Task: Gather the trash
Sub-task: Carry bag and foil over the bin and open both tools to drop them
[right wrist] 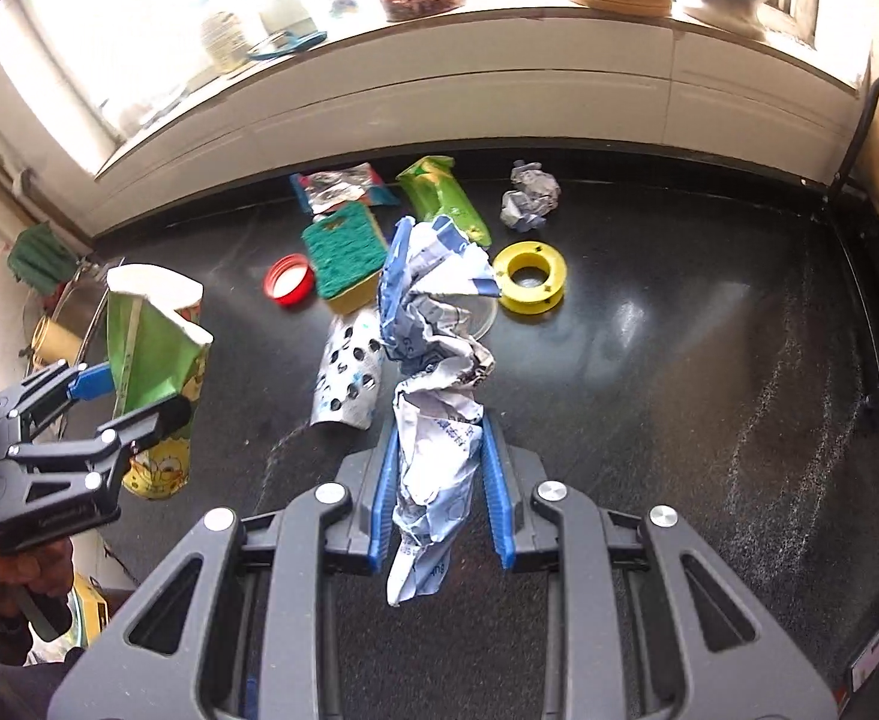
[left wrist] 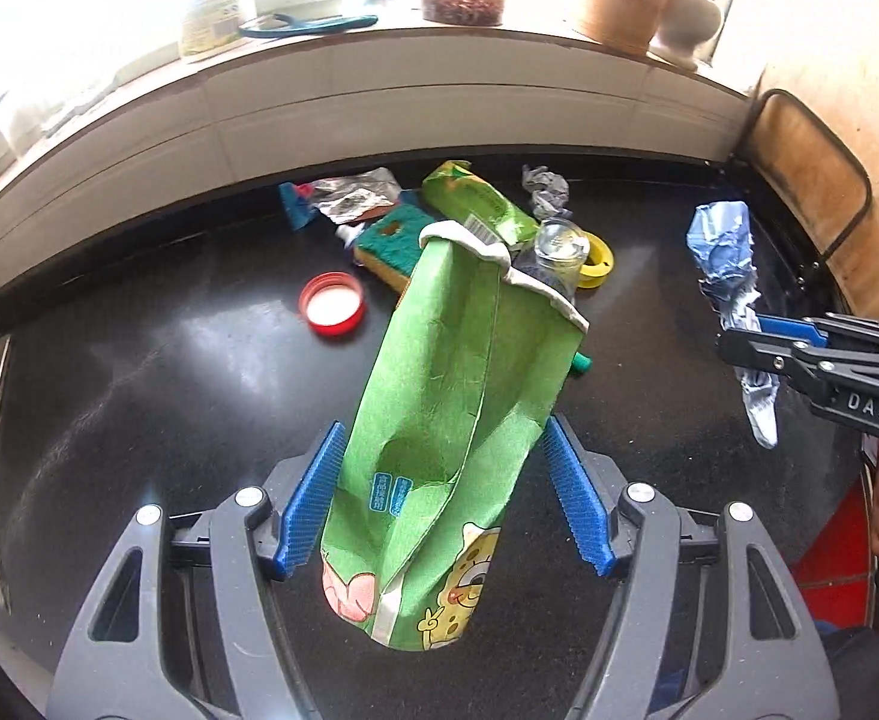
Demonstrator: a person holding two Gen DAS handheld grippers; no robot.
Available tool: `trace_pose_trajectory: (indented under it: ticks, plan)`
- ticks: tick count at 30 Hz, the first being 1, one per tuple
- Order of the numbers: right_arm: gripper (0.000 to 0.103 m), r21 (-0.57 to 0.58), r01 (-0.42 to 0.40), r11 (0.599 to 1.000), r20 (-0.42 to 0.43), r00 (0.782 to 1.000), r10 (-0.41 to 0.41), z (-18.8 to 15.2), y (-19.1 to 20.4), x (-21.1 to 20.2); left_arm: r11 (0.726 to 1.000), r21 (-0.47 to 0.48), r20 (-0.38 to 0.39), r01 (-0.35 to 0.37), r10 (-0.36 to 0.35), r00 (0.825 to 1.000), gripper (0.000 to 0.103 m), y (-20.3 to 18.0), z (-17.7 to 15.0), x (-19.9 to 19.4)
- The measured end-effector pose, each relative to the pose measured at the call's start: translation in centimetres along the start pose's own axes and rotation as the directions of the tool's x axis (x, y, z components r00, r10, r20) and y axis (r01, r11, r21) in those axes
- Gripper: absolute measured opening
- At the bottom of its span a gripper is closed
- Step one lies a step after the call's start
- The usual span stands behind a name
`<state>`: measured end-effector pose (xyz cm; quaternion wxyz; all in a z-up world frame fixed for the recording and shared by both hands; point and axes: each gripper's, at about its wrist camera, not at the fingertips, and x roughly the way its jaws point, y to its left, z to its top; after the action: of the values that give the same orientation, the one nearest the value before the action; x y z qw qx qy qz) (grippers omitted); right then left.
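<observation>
Left wrist view: left tongs (left wrist: 445, 498) clamp the green paper bag (left wrist: 439, 420) mid-frame, mouth facing away above the worktop (left wrist: 139, 396); keep that mouth open and steady. Right wrist view: right tongs (right wrist: 439, 480) pinch the crumpled wrapper (right wrist: 433, 360) at centre; feed it in. The bag's inside stays unseen.

The left hand-held gripper (left wrist: 445, 498) points steeply down, its blue pads pressed on a green bag (left wrist: 439, 420). The right hand-held gripper (right wrist: 439, 480) (also angled down) is nearly closed, pinching a crumpled wrapper (right wrist: 433, 420).
</observation>
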<state>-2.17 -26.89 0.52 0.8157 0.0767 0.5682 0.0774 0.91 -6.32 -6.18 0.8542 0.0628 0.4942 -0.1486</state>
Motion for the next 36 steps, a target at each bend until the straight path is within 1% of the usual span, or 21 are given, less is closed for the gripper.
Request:
trace_pose_trajectory:
  ticks: [5,9,12,14,15,16,18,19,21,23,24,25,27,28,30,31,32,34,35,36]
  plan:
    - [0.027,-0.046,-0.007,0.999,0.008,1.000,0.007,-0.4,1.5,-0.7,0.998,-0.054,0.018,-0.045,0.046,0.999,0.066,1.5,-1.0,-1.5]
    - [0.027,-0.117,-0.036,0.993,0.006,0.999,0.037,-0.1,4.5,-0.6,0.987,-0.125,0.039,-0.102,0.107,0.993,0.066,4.1,-2.5,-3.4]
    - [0.027,-0.208,-0.082,0.975,-0.009,0.997,0.082,0.3,8.8,0.1,0.969,-0.197,0.045,-0.147,0.159,0.986,0.066,6.7,-4.1,-5.0]
    - [0.027,-0.264,-0.119,0.957,-0.026,0.993,0.117,0.4,11.7,0.7,0.946,-0.262,0.044,-0.192,0.210,0.977,0.066,9.3,-5.9,-6.5]
    - [0.027,-0.306,-0.150,0.940,-0.044,0.989,0.143,0.4,14.0,1.2,0.936,-0.283,0.041,-0.212,0.232,0.972,0.066,10.2,-6.5,-7.0]
    - [0.027,-0.334,-0.170,0.927,-0.057,0.985,0.160,0.3,15.5,1.6,0.918,-0.313,0.033,-0.242,0.266,0.963,0.066,11.5,-7.8,-7.8]
    - [0.027,-0.396,-0.227,0.890,-0.098,0.974,0.205,-0.2,19.4,2.7,0.884,-0.371,0.014,-0.284,0.311,0.950,0.066,13.8,-10.1,-9.1]
    - [0.027,-0.430,-0.264,0.863,-0.129,0.964,0.231,-0.7,22.1,3.4,0.860,-0.410,0.001,-0.304,0.334,0.942,0.066,15.2,-11.7,-10.1]
    - [0.027,-0.477,-0.324,0.817,-0.183,0.946,0.268,-1.7,26.0,4.6,0.813,-0.468,-0.026,-0.345,0.378,0.926,0.066,17.3,-14.4,-11.6]
    - [0.027,-0.521,-0.394,0.757,-0.255,0.919,0.302,-3.2,30.5,6.1,0.751,-0.534,-0.074,-0.390,0.418,0.906,0.066,19.7,-18.1,-13.1]
    - [0.027,-0.537,-0.423,0.730,-0.289,0.905,0.312,-3.9,32.4,6.7,0.725,-0.557,-0.093,-0.404,0.430,0.898,0.066,20.4,-19.5,-13.6]
    - [0.027,-0.557,-0.461,0.691,-0.334,0.886,0.322,-5.0,34.7,7.5,0.688,-0.588,-0.122,-0.425,0.444,0.888,0.066,21.5,-21.6,-14.2]
    - [0.027,-0.570,-0.526,0.631,-0.420,0.847,0.327,-7.1,38.2,9.0,0.627,-0.634,-0.171,-0.453,0.458,0.873,0.066,23.0,-25.1,-15.0]
    - [0.027,-0.571,-0.564,0.596,-0.472,0.820,0.324,-8.5,40.3,9.9,0.587,-0.663,-0.204,-0.465,0.456,0.866,0.066,23.9,-27.4,-15.4]
    - [0.027,-0.581,-0.604,0.546,-0.537,0.788,0.301,-10.8,43.3,11.1,0.529,-0.703,-0.247,-0.475,0.445,0.861,0.066,25.0,-30.9,-15.7]
    - [0.027,-0.588,-0.625,0.514,-0.571,0.770,0.284,-12.2,44.9,11.8,0.499,-0.723,-0.267,-0.477,0.435,0.860,0.066,25.7,-32.7,-15.7]
    - [0.027,-0.595,-0.639,0.487,-0.598,0.757,0.263,-13.6,46.4,12.4,0.477,-0.737,-0.282,-0.478,0.426,0.860,0.066,26.3,-34.2,-15.7]
    - [0.027,-0.609,-0.659,0.441,-0.635,0.738,0.228,-15.7,48.6,13.3,0.443,-0.758,-0.307,-0.479,0.406,0.861,0.066,27.2,-37.2,-15.3]
    - [0.027,-0.616,-0.667,0.419,-0.649,0.731,0.211,-16.9,49.6,13.8,0.431,-0.764,-0.316,-0.480,0.399,0.861,0.066,27.4,-38.4,-15.0]
    - [0.027,-0.625,-0.671,0.399,-0.658,0.728,0.192,-18.0,50.5,14.2,0.423,-0.767,-0.325,-0.482,0.392,0.861,0.066,27.9,-39.3,-14.6]
